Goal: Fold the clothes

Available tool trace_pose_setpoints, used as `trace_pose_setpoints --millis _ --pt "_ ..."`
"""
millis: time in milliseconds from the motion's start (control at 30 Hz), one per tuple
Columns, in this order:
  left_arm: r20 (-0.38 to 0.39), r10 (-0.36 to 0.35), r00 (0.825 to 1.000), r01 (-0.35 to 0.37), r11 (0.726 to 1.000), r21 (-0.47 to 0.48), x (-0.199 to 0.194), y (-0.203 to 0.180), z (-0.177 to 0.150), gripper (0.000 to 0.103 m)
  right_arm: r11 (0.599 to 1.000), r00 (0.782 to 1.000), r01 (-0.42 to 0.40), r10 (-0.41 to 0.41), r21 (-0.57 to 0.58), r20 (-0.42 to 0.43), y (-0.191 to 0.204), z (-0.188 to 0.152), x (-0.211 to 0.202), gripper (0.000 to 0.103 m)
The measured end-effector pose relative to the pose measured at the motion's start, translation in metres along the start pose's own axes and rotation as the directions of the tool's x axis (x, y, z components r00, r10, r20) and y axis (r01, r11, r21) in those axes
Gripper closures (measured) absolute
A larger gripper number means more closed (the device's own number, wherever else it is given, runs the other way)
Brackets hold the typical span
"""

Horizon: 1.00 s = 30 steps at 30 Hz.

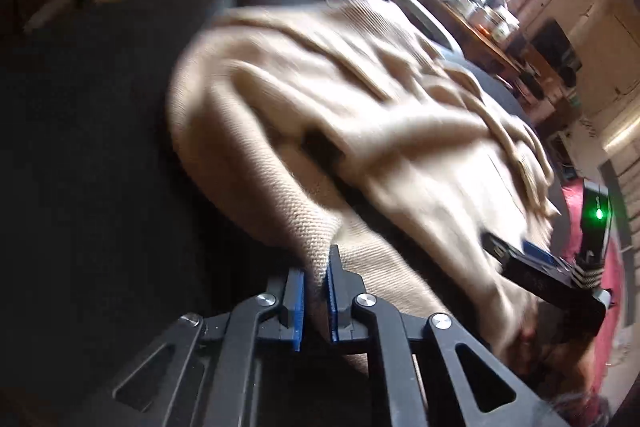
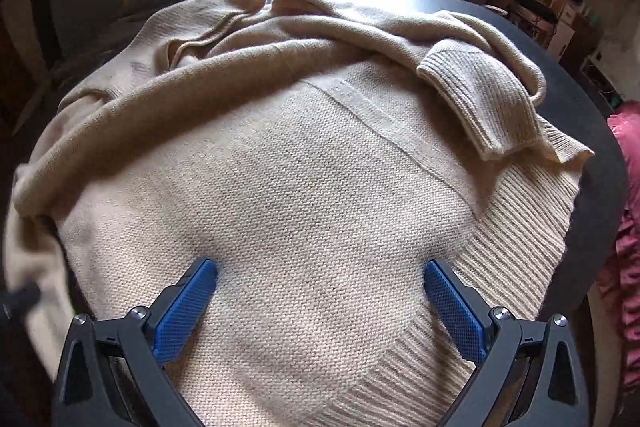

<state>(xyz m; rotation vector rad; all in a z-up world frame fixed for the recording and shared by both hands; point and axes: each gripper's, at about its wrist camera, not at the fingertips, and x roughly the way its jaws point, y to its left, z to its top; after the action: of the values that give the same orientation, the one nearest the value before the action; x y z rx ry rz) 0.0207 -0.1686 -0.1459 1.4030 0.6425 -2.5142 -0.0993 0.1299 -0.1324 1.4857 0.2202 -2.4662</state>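
Here, the left gripper (image 1: 315,291) pinches a fold of the beige sweater (image 2: 304,163), seemingly to carry it over; the right gripper (image 2: 320,303), jaws wide, rests on the knit spread across the dark table (image 2: 600,131), likely anchoring it.

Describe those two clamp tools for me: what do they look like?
Both are black plastic. The left gripper and the right gripper each have two fingers faced with blue textured pads, joined by black link arms with triangular cut-outs and round silver pins. In the left view, the right one shows a green light and a black-and-white striped marking.
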Motion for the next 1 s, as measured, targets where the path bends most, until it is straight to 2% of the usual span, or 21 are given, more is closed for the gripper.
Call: trace_pose_setpoints --millis 133,233,267,400,467,567,633,733,900,933,1000 --pt "0.042 0.119 0.992 -0.122 0.991 0.062 -0.045 0.047 0.018 0.095 0.999 0.999 -0.019 0.017 -0.028 -0.049 0.000 0.011 0.004 0.000" --pt "0.077 0.223 0.972 -0.227 0.973 0.051 -0.087 0.090 0.026 0.092 0.999 0.998 -0.021 0.019 -0.036 -0.060 0.000 0.016 0.005 0.000" --pt "0.090 0.246 0.965 -0.249 0.968 0.027 -0.102 0.106 0.027 0.091 0.999 0.998 -0.019 0.017 -0.035 -0.060 -0.001 0.017 0.005 0.000" --pt "0.164 0.260 0.951 -0.226 0.953 -0.200 -0.156 0.174 0.017 0.084 0.999 0.998 -0.016 0.014 -0.032 -0.054 -0.003 0.020 0.005 0.000" --pt "0.168 0.186 0.968 -0.139 0.957 -0.256 -0.160 0.191 0.000 0.082 0.999 0.998 -0.015 0.014 -0.030 -0.053 -0.005 0.022 0.005 0.000" --pt "0.129 0.091 0.988 -0.057 0.969 -0.240 -0.148 0.198 -0.040 0.081 0.999 0.999 -0.014 0.012 -0.034 -0.051 -0.006 0.021 0.001 0.000" --pt "0.109 0.018 0.994 0.004 0.979 -0.203 -0.133 0.186 -0.066 0.081 0.999 0.998 -0.015 0.012 -0.035 -0.060 -0.008 0.025 0.001 0.000" --pt "0.050 -0.095 0.994 0.102 0.985 -0.140 -0.105 0.156 -0.093 0.081 0.999 0.997 -0.014 0.011 -0.040 -0.074 -0.014 0.030 0.001 0.000" --pt "-0.031 -0.131 0.991 0.125 0.979 -0.164 -0.067 0.142 -0.112 0.085 0.998 0.994 -0.023 0.017 -0.055 -0.111 -0.002 0.045 0.008 0.000" --pt "-0.021 -0.151 0.988 0.144 0.969 -0.202 -0.068 0.152 -0.109 0.085 0.998 0.993 -0.026 0.018 -0.065 -0.119 0.000 0.045 0.007 0.000" --pt "0.001 -0.107 0.994 0.104 0.963 -0.248 -0.073 0.176 -0.100 0.085 0.996 0.991 -0.035 0.024 -0.081 -0.130 0.008 0.045 0.005 0.000"
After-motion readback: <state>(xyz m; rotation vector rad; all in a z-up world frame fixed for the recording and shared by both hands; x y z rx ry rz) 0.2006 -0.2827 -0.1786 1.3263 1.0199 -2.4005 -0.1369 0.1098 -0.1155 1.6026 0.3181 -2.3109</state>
